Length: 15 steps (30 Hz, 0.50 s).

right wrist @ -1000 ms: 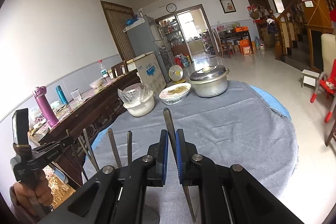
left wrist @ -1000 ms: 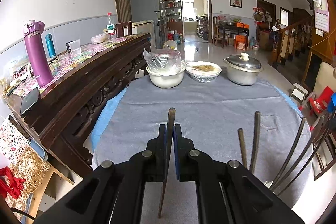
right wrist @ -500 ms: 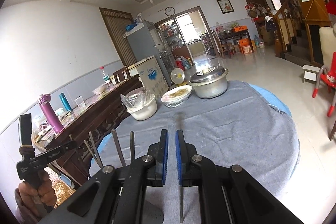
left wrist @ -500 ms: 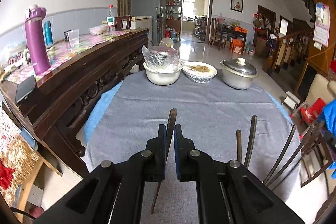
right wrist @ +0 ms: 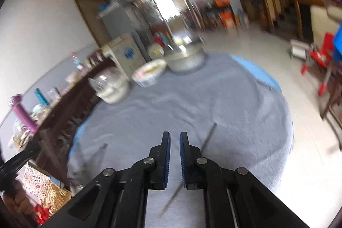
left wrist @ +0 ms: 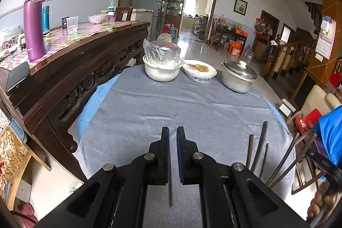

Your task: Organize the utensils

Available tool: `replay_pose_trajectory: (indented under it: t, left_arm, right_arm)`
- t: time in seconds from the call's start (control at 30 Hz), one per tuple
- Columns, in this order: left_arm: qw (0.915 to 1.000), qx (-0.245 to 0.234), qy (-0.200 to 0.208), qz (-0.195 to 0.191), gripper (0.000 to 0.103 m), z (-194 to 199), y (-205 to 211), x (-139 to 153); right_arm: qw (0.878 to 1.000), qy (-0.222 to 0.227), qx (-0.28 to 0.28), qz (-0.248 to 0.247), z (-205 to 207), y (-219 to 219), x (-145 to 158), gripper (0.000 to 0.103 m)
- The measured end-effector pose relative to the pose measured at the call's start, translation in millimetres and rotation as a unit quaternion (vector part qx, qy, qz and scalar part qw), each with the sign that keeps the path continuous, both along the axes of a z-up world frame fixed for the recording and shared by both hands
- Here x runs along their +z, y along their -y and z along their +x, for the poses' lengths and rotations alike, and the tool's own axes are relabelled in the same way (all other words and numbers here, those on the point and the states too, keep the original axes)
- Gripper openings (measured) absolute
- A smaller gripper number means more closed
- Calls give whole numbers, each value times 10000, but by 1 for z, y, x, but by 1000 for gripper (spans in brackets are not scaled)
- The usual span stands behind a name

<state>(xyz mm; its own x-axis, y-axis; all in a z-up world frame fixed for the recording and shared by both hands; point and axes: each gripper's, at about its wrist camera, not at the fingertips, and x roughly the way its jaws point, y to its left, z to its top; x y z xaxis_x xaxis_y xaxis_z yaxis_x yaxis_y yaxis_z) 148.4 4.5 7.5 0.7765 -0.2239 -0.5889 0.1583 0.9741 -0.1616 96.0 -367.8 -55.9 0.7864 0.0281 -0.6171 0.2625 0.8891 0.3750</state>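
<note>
On table, grey cloth [left wrist: 192,108] under both tools.

Left gripper [left wrist: 173,153]: pads stand a narrow slot apart. One thin chopstick [left wrist: 170,185] hangs near-upright in that slot, close against the left pad, with its lower end showing below the fingers over the cloth. Cannot tell whether it is pinched or loose.

Right of the left gripper: upright sticks [left wrist: 259,146] in a cluster, their tops fanned and their bases hidden behind the tool body. Further right, two more leaning sticks [left wrist: 288,159]. What holds them is not visible.

Right gripper [right wrist: 174,155]: view heavily motion-blurred. Pads are slightly parted with nothing between them. A second chopstick [right wrist: 208,136] runs diagonally across the cloth. Its far end lies right of the fingertips, its middle is hidden behind the right finger, and its near end shows below the tool. It looks to be lying on the cloth, but the blur prevents certainty.

Far edge of table, left to right: white bowl [left wrist: 161,72] with a plastic-wrapped bowl stacked in it, a wrapped dish [left wrist: 199,71] just beside it, and a lidded pot [left wrist: 238,76] a little apart.

Left of table: dark sideboard [left wrist: 89,61] with a purple flask [left wrist: 34,22] standing upright on it.
</note>
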Motion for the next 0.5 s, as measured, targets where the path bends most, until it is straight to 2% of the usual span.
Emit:
replay_pose_trajectory:
  t: [0.1, 0.17, 0.3, 0.4, 0.5]
  left_arm:
    - [9999, -32, -76, 84, 7, 9, 1, -6]
    - [9995, -11, -235, 207, 7, 23, -2, -14]
    - [9951, -17, -953, 277, 11, 67, -15, -42]
    - [9859, -11, -1617, 441, 12, 111, -18, -71]
    - [9789, -76, -1973, 522, 21, 143, -12, -89]
  right_arm:
    - [9970, -661, 17, 410, 36, 20, -26, 18]
    - [9939, -1006, -21, 457, 62, 28, -43, 26]
    - [9847, -1663, -181, 487, 102, 38, -72, 29]
    - [9769, -2054, -398, 430, 123, 46, -90, 29]
    - [9695, -2353, -522, 451, 139, 49, -102, 29]
